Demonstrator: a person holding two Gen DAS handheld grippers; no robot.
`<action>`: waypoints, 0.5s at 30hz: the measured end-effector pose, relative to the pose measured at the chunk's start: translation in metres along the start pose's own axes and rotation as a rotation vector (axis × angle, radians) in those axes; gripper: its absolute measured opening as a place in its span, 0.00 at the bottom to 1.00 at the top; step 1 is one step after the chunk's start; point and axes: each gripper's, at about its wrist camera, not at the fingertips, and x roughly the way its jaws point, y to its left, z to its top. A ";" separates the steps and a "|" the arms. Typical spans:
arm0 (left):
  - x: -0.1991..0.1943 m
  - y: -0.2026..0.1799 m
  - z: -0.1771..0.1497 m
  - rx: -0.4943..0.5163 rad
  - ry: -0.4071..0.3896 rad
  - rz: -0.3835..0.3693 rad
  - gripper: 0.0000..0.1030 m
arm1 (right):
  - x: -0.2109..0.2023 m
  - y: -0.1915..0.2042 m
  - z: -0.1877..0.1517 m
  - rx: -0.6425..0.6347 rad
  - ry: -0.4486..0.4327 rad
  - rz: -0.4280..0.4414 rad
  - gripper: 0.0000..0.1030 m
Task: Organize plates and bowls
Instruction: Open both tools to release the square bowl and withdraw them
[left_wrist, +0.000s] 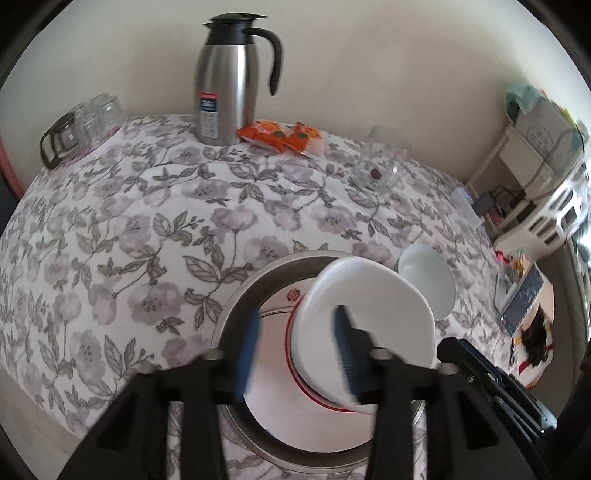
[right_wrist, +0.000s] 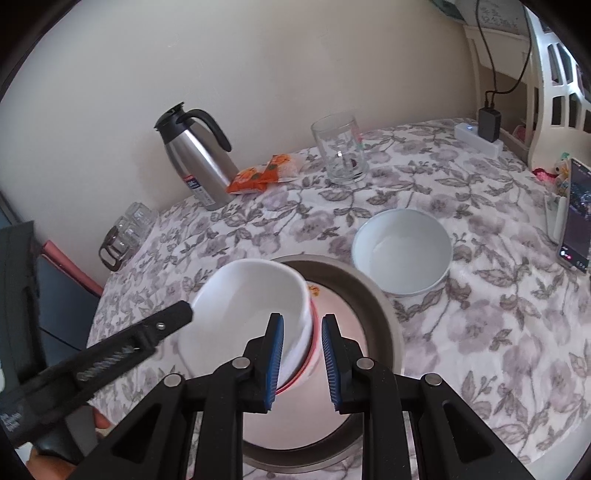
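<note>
Floral cloth is covering the table (right_wrist: 461, 332), where the right gripper (right_wrist: 303, 354) is clenching the tilted white bowl (right_wrist: 251, 299) by its rim over the red-rimmed plate (left_wrist: 273, 317) while the left gripper (left_wrist: 295, 350) is hanging released around it.

A white bowl (right_wrist: 251, 306) sat tilted on a red-rimmed white plate (left_wrist: 280, 406), which lay inside a wide metal dish (right_wrist: 373, 299). A second white bowl (right_wrist: 402, 251) stood upright just beside the dish on the floral counter (left_wrist: 147, 229).
</note>
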 end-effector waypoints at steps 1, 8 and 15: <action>-0.001 0.001 0.000 -0.008 -0.003 -0.001 0.47 | 0.000 -0.001 0.000 0.002 0.001 -0.003 0.22; -0.005 0.004 0.001 -0.029 -0.019 0.048 0.66 | 0.002 -0.006 0.003 -0.003 -0.009 -0.069 0.50; 0.003 0.007 -0.002 -0.047 -0.014 0.111 0.84 | 0.006 -0.008 0.004 -0.006 0.001 -0.078 0.68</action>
